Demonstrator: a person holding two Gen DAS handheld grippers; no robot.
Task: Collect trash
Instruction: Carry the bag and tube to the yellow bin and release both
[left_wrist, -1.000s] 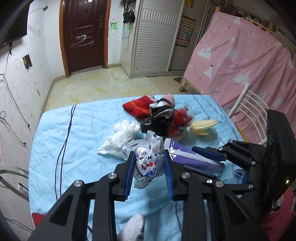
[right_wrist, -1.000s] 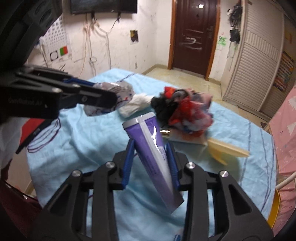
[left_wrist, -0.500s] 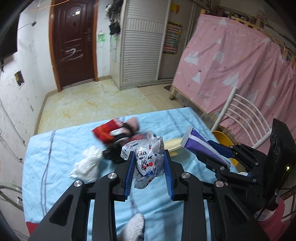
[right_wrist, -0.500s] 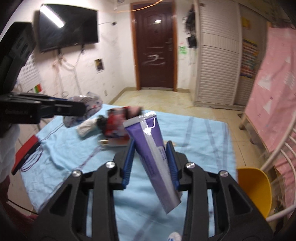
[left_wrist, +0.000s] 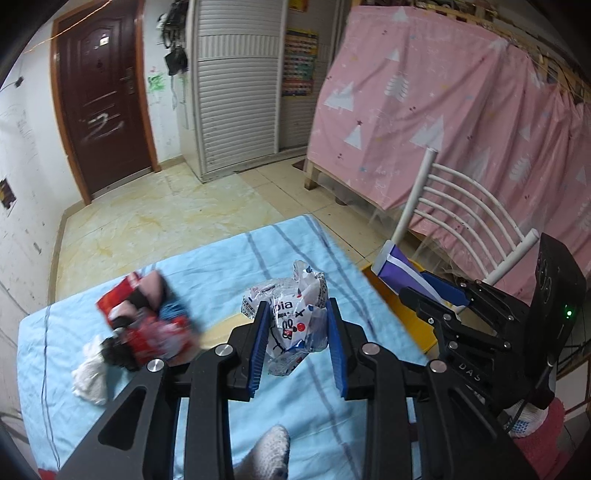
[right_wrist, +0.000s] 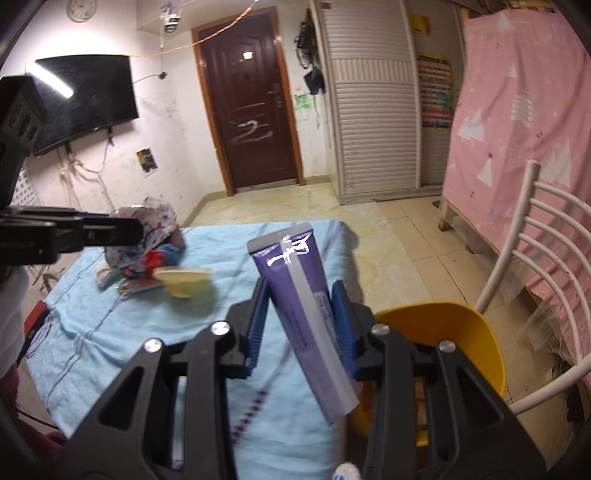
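Two grippers (left_wrist: 297, 341) (right_wrist: 299, 325). One purple tube (right_wrist: 301, 295), one crumpled wrapper (left_wrist: 295, 317), one yellow bin (right_wrist: 461, 339), one white chair (left_wrist: 465, 221), one yellow comb (right_wrist: 183, 280), one white tissue wad (left_wrist: 90, 376), one door (right_wrist: 255, 99).

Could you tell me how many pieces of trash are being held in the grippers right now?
2: a crumpled white printed plastic wrapper clamped in the left gripper, and a purple squeeze tube clamped in the right gripper. More litter lies on the table.
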